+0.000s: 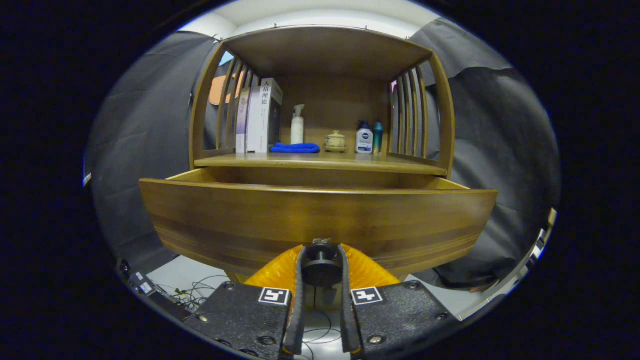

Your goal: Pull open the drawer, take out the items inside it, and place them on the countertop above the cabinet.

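Note:
A wooden cabinet stands ahead with its drawer [315, 220] pulled partly out toward me. The drawer's dark round knob [321, 264] sits between my two fingers, and my gripper [321, 260] is shut on it, both fingers pressing its sides. The drawer's inside is hidden behind its tall front panel. Above the drawer lies the countertop [320, 162], a flat wooden shelf under a slatted canopy.
On the countertop stand books [260, 120] at the left, a white spray bottle [297, 125], a folded blue cloth [295, 148], a small lidded pot [335, 141], a white lotion bottle [364, 140] and a teal bottle [378, 136]. Cables [195, 292] lie on the floor, lower left.

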Demonstrator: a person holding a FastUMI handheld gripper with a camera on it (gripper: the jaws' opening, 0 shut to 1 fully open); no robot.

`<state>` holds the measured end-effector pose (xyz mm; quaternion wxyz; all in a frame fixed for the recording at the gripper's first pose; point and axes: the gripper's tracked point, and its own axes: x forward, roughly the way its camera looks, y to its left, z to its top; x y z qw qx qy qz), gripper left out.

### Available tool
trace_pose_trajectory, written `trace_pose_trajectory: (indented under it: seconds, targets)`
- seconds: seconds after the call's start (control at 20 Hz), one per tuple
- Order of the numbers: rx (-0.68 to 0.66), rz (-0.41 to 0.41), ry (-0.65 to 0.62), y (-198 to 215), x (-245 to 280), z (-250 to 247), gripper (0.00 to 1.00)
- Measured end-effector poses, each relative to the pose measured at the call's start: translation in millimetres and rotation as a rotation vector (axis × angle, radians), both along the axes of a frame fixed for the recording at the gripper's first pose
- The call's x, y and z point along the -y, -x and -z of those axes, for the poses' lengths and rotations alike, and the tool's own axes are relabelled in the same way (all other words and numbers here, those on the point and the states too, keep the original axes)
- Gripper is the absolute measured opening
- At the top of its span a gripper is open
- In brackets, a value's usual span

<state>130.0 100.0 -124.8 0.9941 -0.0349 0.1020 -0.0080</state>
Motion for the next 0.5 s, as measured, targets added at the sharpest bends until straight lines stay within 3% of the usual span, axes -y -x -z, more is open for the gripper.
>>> trace_pose_trajectory:
  seconds: [0.35, 0.5]
  targets:
    - [-0.018, -0.002, -0.027, 23, -1, 13, 0.32]
    - [0.0, -0.005, 0.02, 25, -3, 13, 0.32]
